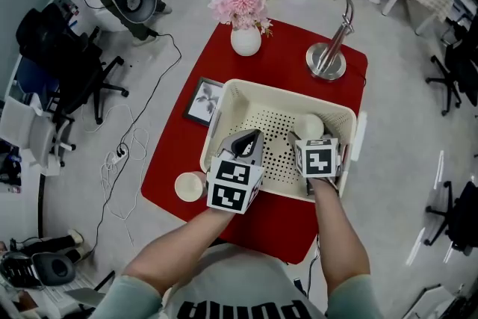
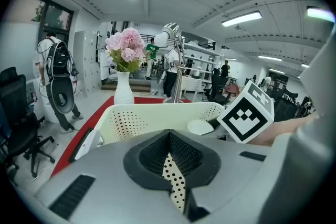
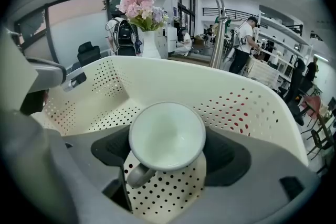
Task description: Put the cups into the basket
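A white perforated basket (image 1: 284, 92) stands in the middle of the red table (image 1: 280, 224). My right gripper (image 1: 308, 137) is inside it near the right wall, shut on a white cup (image 1: 310, 125). In the right gripper view the cup (image 3: 167, 136) sits between the jaws above the dotted basket floor (image 3: 157, 191), its mouth facing the camera and its handle at lower left. My left gripper (image 1: 249, 140) is over the basket's left half, shut, with nothing in it (image 2: 169, 152). A second white cup (image 1: 189, 186) stands on the table left of the basket.
A white vase of pink flowers (image 1: 246, 39) and a metal desk lamp (image 1: 326, 60) stand behind the basket. A framed picture (image 1: 203, 101) lies by the basket's left wall. Office chairs and cables surround the table on the floor.
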A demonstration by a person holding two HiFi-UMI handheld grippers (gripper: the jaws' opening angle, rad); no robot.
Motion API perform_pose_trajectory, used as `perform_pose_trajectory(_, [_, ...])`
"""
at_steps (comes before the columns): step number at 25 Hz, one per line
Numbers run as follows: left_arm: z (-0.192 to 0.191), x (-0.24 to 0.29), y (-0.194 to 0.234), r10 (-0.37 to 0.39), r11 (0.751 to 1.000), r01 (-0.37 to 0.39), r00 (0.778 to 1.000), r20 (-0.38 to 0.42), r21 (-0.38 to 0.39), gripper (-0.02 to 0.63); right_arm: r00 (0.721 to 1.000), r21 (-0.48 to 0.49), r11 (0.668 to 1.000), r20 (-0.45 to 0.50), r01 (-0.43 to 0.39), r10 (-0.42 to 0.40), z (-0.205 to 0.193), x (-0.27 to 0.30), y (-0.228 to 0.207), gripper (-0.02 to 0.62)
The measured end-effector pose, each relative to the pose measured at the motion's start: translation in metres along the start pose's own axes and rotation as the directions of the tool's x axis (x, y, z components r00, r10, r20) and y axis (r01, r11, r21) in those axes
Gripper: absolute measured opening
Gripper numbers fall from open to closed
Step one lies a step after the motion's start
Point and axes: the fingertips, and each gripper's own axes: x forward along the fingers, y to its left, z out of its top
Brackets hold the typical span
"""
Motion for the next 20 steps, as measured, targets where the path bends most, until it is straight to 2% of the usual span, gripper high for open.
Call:
perform_pose_trajectory(14, [0.002,-0.01,0.0,-0.009,1.0,0.009,1.0,0.022,-0.011,0.005,0.998,-0.022,1.0,0.055,-0.012,0.014,0.023,-0.027,0.007,0.397])
perform_pose_trajectory(20, [0.007,-0.021,-0.005,-0.017,1.0,0.017,0.999,0.049,0.003,0.005,0.992,-0.027,1.0,0.127,-0.016,0.019,0.036,-0.061,0.018,0.397])
